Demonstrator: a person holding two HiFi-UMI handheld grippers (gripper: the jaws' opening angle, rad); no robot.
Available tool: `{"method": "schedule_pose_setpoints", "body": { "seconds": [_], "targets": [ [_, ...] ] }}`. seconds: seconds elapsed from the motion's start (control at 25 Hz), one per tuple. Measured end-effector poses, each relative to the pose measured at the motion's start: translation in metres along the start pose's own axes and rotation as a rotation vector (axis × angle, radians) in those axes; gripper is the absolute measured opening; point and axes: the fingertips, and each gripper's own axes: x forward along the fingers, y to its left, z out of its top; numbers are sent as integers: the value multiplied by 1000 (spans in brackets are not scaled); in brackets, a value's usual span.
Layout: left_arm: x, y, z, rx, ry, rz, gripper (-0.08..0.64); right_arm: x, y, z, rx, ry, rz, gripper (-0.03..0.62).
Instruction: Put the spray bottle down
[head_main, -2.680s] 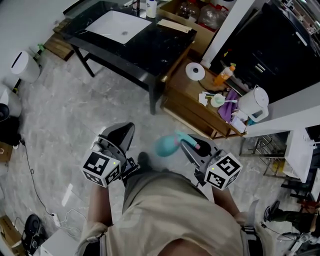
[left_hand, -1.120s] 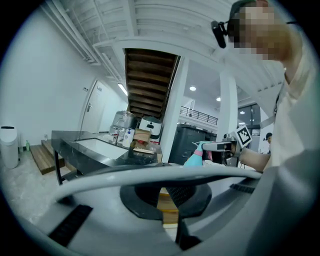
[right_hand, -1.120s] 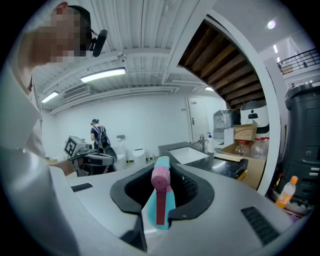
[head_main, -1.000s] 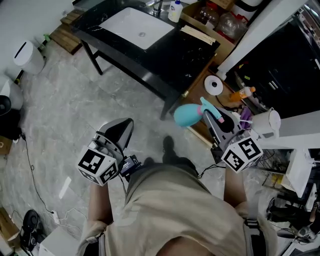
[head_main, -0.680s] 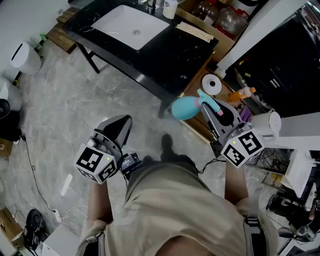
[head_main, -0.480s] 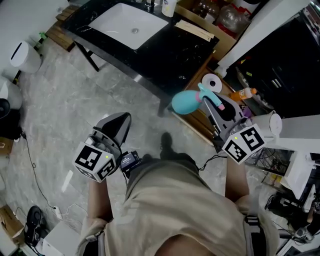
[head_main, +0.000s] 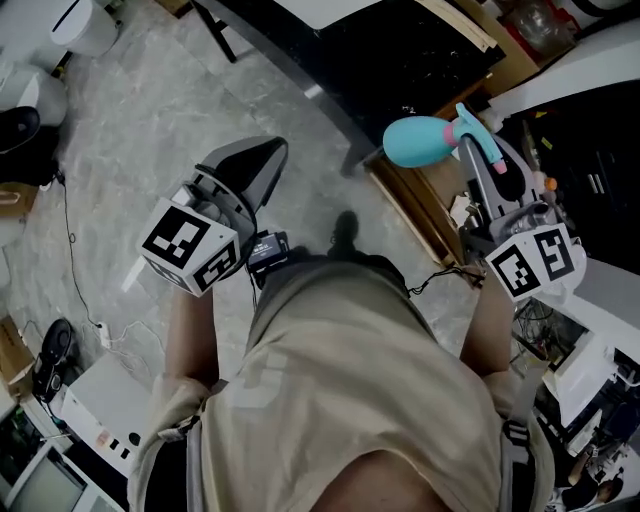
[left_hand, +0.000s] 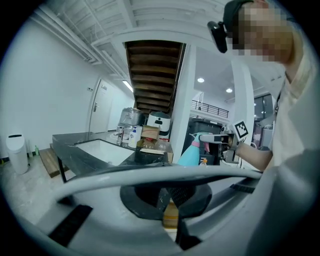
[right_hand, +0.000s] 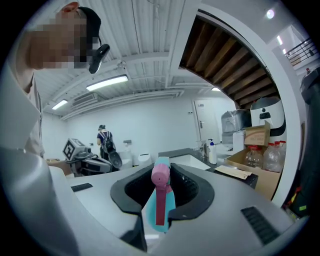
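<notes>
Spray bottle (head_main: 420, 142) isn't down yet, it's up in the air at the upper right, right gripper (head_main: 467, 140) clamped on its pink-trigger end. Left gripper (head_main: 258, 160) is closed up, empty. Whole set-down left to do

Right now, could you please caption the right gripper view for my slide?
Right gripper shut on a teal spray bottle with a pink trigger; black sink counter beyond.

Bright, even indoor light, fisheye views.
A long white ceiling strip lamp (right_hand: 107, 82) glows overexposed; edges bend and darken; the left gripper (left_hand: 171, 199) blurs close up.
</notes>
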Motion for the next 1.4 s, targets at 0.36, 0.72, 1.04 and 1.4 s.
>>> {"method": "schedule_pose_setpoints", "body": {
  "seconds": [0.36, 0.72, 1.04, 1.4],
  "targets": [
    [13, -4, 7, 5, 1, 36, 9, 15, -19, -1, -1, 11, 56, 92],
    [17, -3, 8, 0, 7, 61, 9, 32, -35, 2, -30, 24, 86, 92],
    [24, 0, 8, -4, 19, 71, 9, 46, -45, 9, -50, 23, 101, 93],
    [26, 1, 5, -2, 20, 75, 9, 57, -56, 6, -72, 27, 93, 92]
  ]
}}
